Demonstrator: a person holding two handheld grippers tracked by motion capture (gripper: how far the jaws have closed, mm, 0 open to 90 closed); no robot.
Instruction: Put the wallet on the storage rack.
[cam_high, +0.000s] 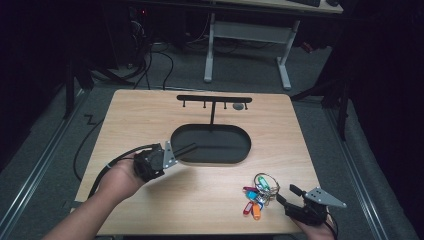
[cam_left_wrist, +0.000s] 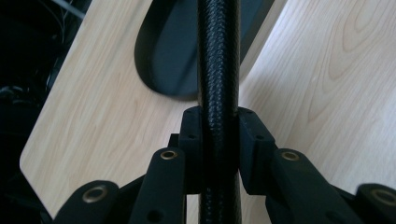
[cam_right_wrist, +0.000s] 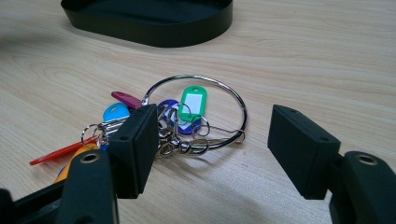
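Left fingers (cam_left_wrist: 218, 140) clamp cable (cam_left_wrist: 218, 56), right fingers (cam_right_wrist: 210, 154) apart

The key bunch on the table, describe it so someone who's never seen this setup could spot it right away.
Start at the wooden table and find the black oval tray in its middle. Go from the tray toward the near right corner: the key bunch lies flat there, just ahead of the right claw, whose jaws stand open. It is the one colourful thing around, a big metal ring crowded with green, blue, red and orange tags.
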